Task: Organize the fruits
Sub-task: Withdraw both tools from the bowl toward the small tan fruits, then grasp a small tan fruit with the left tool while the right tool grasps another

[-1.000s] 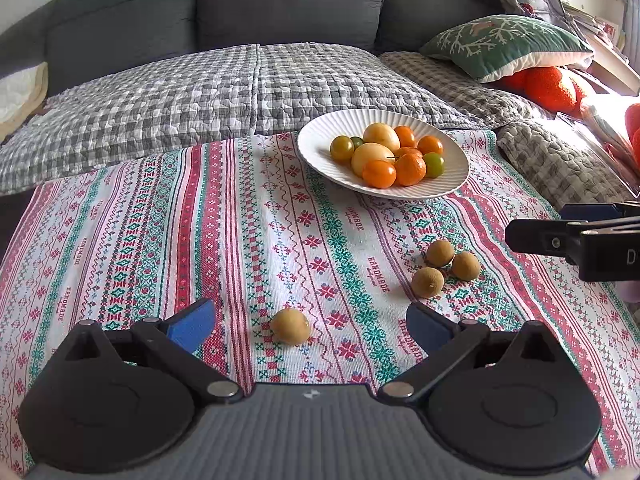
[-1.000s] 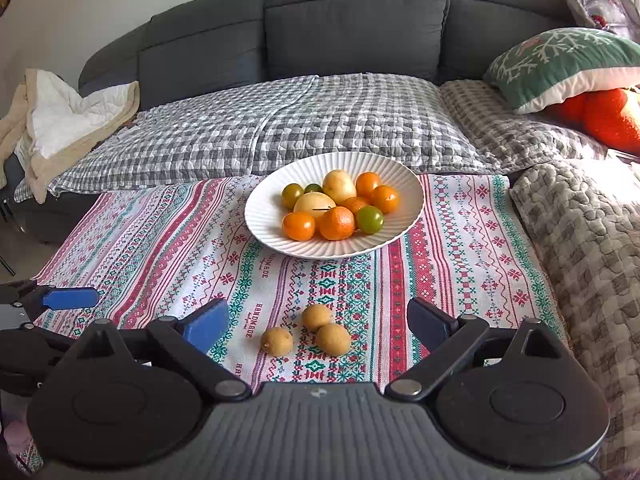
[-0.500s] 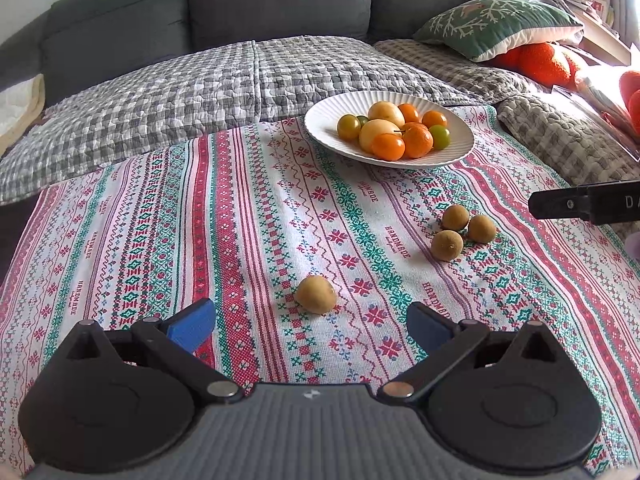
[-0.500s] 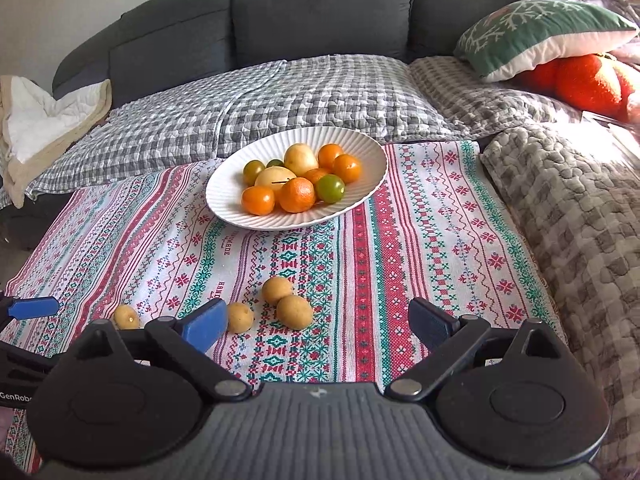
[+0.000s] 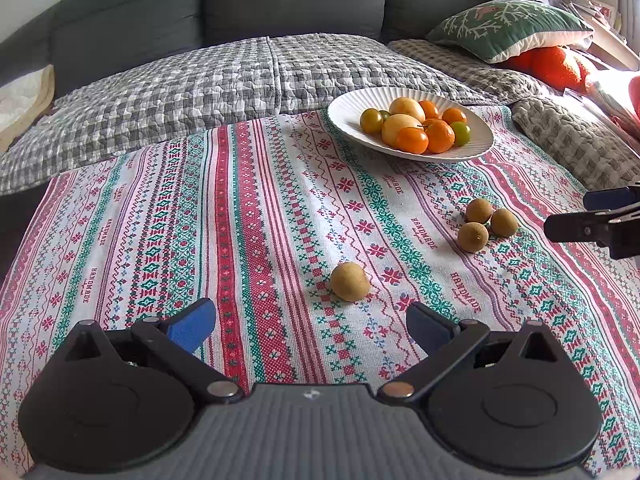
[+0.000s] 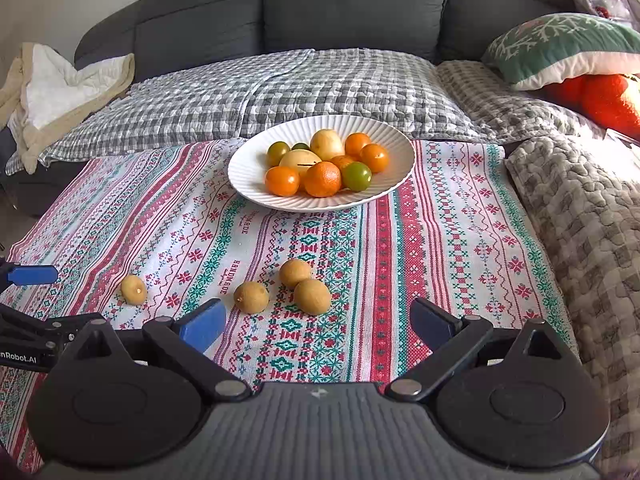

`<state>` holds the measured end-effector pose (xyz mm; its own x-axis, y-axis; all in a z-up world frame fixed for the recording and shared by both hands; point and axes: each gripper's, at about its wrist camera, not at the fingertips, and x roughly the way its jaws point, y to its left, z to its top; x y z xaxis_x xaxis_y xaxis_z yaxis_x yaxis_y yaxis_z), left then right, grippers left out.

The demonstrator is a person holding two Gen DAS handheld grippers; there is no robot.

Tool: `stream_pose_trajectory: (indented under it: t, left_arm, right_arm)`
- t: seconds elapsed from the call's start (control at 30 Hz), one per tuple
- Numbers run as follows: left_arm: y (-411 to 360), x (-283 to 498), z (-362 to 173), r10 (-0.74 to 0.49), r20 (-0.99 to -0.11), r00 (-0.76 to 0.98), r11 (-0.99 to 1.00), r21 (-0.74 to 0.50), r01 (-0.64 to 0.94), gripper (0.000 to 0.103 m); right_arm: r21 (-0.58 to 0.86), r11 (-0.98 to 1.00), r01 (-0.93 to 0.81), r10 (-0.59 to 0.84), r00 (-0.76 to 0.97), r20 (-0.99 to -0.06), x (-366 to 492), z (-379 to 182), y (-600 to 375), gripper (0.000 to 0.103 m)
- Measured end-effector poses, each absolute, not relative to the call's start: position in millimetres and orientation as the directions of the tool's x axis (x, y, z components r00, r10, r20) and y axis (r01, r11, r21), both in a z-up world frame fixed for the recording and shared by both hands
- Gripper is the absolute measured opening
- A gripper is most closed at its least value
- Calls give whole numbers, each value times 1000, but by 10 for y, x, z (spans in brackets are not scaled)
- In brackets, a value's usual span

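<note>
A white ribbed plate holds several orange, yellow and green fruits at the far side of the patterned cloth. A lone brown fruit lies just ahead of my left gripper, which is open and empty. Three brown fruits lie clustered to the right, just ahead of my right gripper, also open and empty. The right gripper's fingers show at the left wrist view's right edge.
The striped cloth covers a low table in front of a grey sofa with checked blankets. A green cushion and orange plush lie at the right, a white blanket at the left.
Both grippers have drawn back and risen, so the plate and loose fruits sit farther ahead in both views. The lone fruit has come into the right wrist view. Jaws stayed open.
</note>
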<state>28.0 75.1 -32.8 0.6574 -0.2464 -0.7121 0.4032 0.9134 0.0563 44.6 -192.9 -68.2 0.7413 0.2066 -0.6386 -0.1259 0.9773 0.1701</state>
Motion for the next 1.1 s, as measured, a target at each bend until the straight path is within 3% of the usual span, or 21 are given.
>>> stream_pose_trajectory:
  t: [0.13,0.23,0.63,1.1]
  left_arm:
    - [728,317,-350,-272,-700,660,912,31,409,96]
    - [648,340,-371,-301,-693,655,900,20,434,86]
    - [403,464,-534,-261,-737,623,890,66,451,23]
    - [375,462,-524,-269,-747,608,882,62,467,21]
  right_arm:
    - [152,978,-143,208,725,-656,464,-722,-1888,98]
    - [143,980,-139,199,719,-666,478,-751,-1892,98]
    - [159,983,-94,179,697,-695,580,-892,-1964,95]
    - [85,989,-118,144,699,-701,783,-1042,-1799,70]
